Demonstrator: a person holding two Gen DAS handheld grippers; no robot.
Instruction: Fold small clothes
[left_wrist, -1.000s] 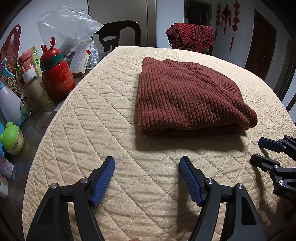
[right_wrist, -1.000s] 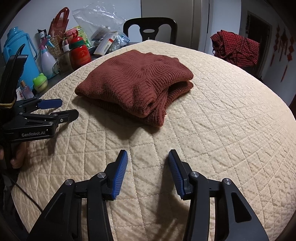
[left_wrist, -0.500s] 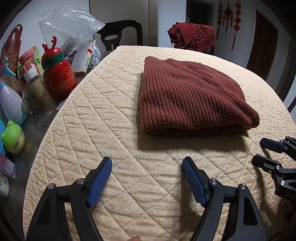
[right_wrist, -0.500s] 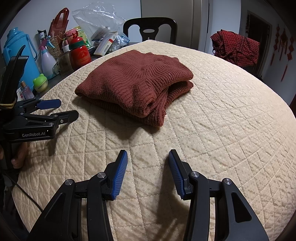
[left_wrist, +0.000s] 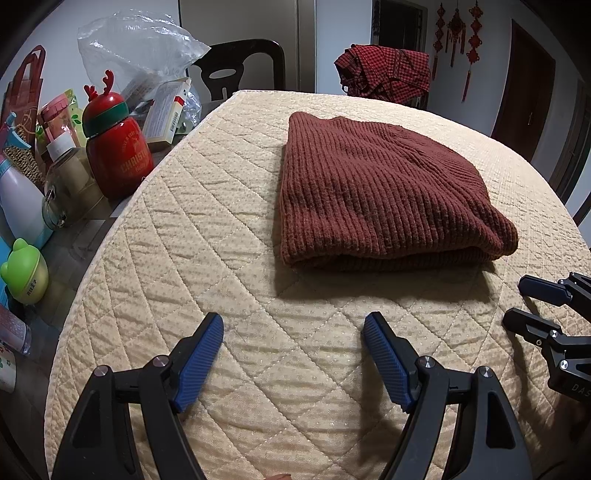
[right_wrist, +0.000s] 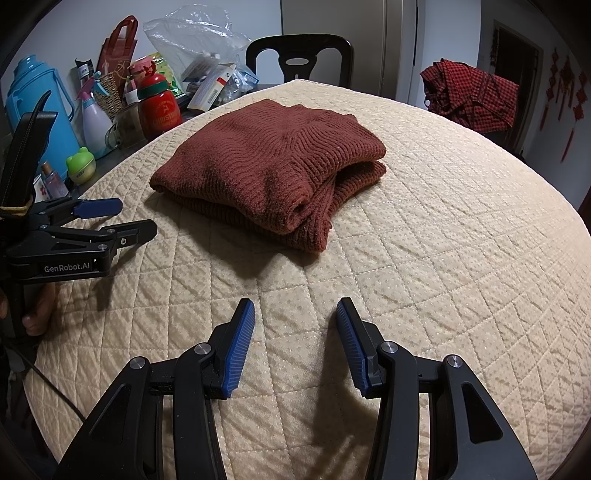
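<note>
A folded rust-brown knit sweater (left_wrist: 380, 195) is lying at the centre of the quilted beige cover (left_wrist: 229, 280) on the counter, untouched. The left tongs (left_wrist: 293, 332) are standing wide apart at the bottom of the left wrist view with nothing between them, and the right tongs (right_wrist: 295, 314) are gaping empty too, low in the right wrist view. In that view, "GenRobot.AI" is showing in white on the left tool's body at middle left, while a red reindeer bottle (left_wrist: 116, 147) at upper left is displaying gold lettering beginning "CHRIST".
</note>
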